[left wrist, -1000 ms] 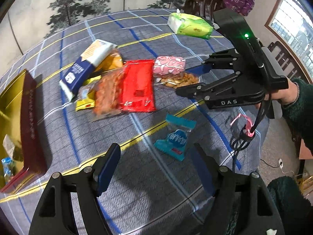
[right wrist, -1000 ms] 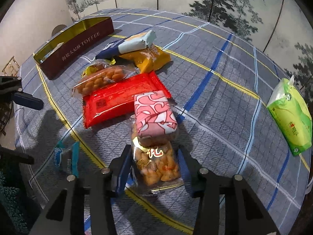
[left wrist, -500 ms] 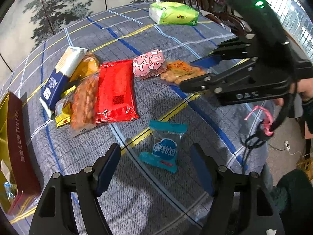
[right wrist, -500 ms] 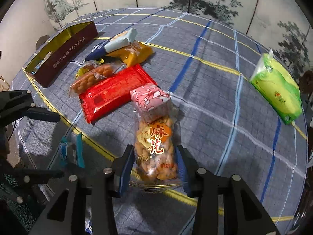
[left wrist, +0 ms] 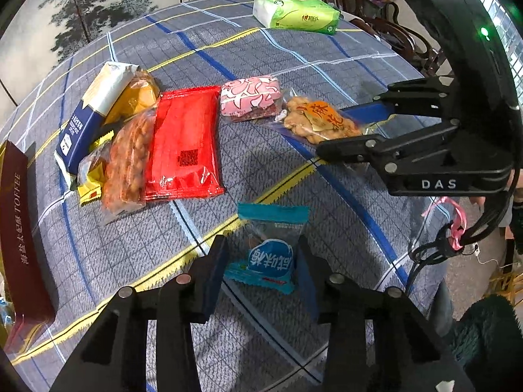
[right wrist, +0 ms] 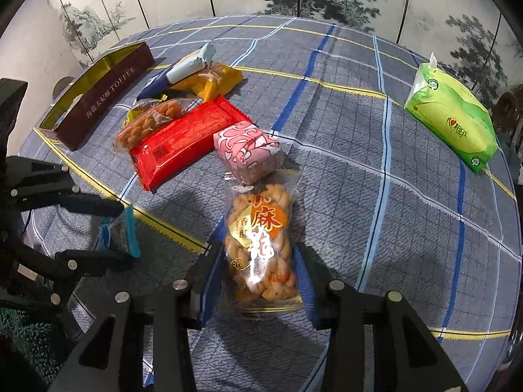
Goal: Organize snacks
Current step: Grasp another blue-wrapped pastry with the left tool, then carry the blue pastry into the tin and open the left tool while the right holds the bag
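A round table draped in a grey-blue checked cloth (right wrist: 343,104) with yellow and blue stripes holds a scatter of snack packets. The left gripper (left wrist: 261,263) points steeply down at a small teal packet (left wrist: 269,248) lying flat near the table's edge; its jaws have just been closing, and the blue pads now sit against the packet's two sides, pinching it. The right gripper (right wrist: 258,269) is clamped on the near end of a clear bag of fried dough twists (right wrist: 260,245) with an orange label, its pads pressing the bag's sides. The far end of that bag touches a pink patterned packet (right wrist: 246,150). Just beside the pink packet lies a flat red packet (right wrist: 186,137), and against the red one's far side rests a clear bag of peanuts (right wrist: 147,124). Beyond those, a navy and white pack (right wrist: 183,72) leans over an orange-yellow bag (right wrist: 215,81). At the table's left edge, in the right wrist view, stands an open maroon toffee box (right wrist: 108,94) with a gold lining. Well apart, at the far right, lies a green tissue pack (right wrist: 454,121). In the left wrist view a hand (left wrist: 480,201) shows behind the right gripper's black body.
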Demonstrator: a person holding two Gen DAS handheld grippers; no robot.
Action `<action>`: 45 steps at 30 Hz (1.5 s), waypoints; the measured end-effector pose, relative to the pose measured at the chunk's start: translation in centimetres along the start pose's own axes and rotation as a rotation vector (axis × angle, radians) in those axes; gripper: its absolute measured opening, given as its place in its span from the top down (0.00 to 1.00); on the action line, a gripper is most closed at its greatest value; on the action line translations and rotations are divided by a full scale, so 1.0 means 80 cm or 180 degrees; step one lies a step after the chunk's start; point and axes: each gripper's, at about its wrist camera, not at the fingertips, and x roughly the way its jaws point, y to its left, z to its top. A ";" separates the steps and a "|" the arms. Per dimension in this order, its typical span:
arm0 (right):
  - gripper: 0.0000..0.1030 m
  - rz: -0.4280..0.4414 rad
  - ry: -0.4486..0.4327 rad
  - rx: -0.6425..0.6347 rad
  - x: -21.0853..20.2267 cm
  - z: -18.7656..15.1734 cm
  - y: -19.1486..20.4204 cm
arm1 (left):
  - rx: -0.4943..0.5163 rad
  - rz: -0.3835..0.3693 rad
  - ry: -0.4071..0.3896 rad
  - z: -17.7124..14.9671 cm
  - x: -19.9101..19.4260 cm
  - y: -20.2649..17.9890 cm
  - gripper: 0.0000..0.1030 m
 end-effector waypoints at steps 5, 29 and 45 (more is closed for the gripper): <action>0.58 -0.0032 -0.0037 0.0042 0.000 -0.002 0.002 | -0.0021 -0.0073 -0.0002 -0.009 -0.009 -0.002 0.75; 0.58 -0.0392 -0.0007 0.0232 0.004 0.000 0.021 | -0.0894 0.0303 -0.0404 -0.043 -0.107 0.116 0.78; 0.58 -0.0548 0.0012 0.0504 0.003 -0.003 0.029 | -0.1938 0.1034 -0.0476 -0.105 -0.175 0.307 0.78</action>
